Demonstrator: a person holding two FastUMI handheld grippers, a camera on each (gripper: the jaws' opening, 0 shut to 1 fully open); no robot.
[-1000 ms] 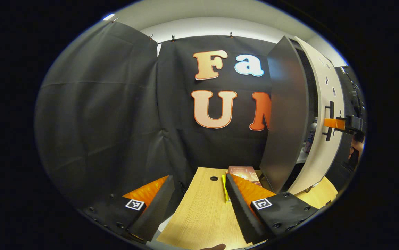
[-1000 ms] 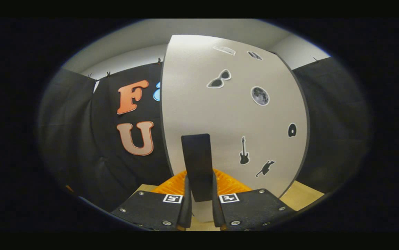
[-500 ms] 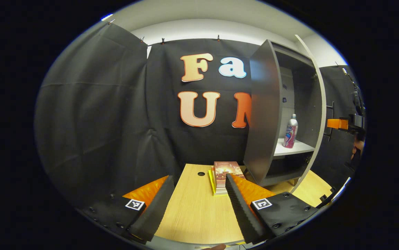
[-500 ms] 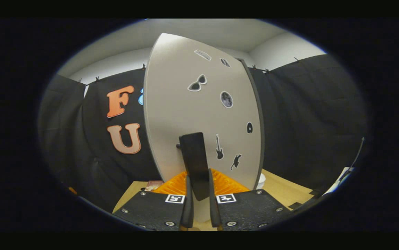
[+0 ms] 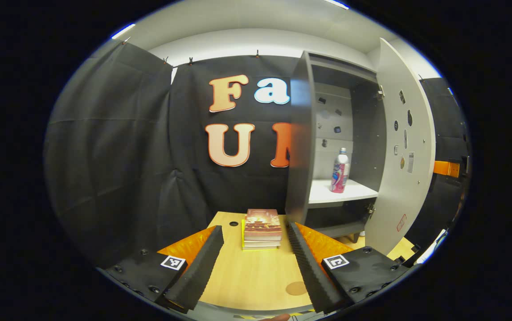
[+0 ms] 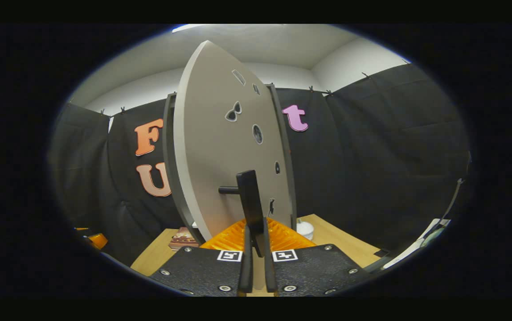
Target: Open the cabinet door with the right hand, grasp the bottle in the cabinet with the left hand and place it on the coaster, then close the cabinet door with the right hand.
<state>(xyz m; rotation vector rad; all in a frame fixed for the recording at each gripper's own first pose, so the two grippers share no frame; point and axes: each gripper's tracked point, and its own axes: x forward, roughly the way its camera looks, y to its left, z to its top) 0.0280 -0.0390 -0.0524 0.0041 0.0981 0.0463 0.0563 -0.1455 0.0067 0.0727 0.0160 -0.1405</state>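
Note:
The grey cabinet stands with its door swung wide to the right. A silver and pink bottle stands upright on the white shelf inside. My left gripper is open above the wooden table, well short of the cabinet, with nothing between its fingers. A round brown coaster lies on the table by its right finger. In the right gripper view, my right gripper is shut on the dark bar handle of the door, which is seen nearly edge-on.
A stack of books lies on the table left of the cabinet foot. A small white round object sits on the table behind the door. Black cloth closes the booth on all sides.
The right gripper has pulled the door by its handle from partly open to wide open. The shelf and bottle have come into the left gripper view, which turned toward the cabinet; the coaster now shows.

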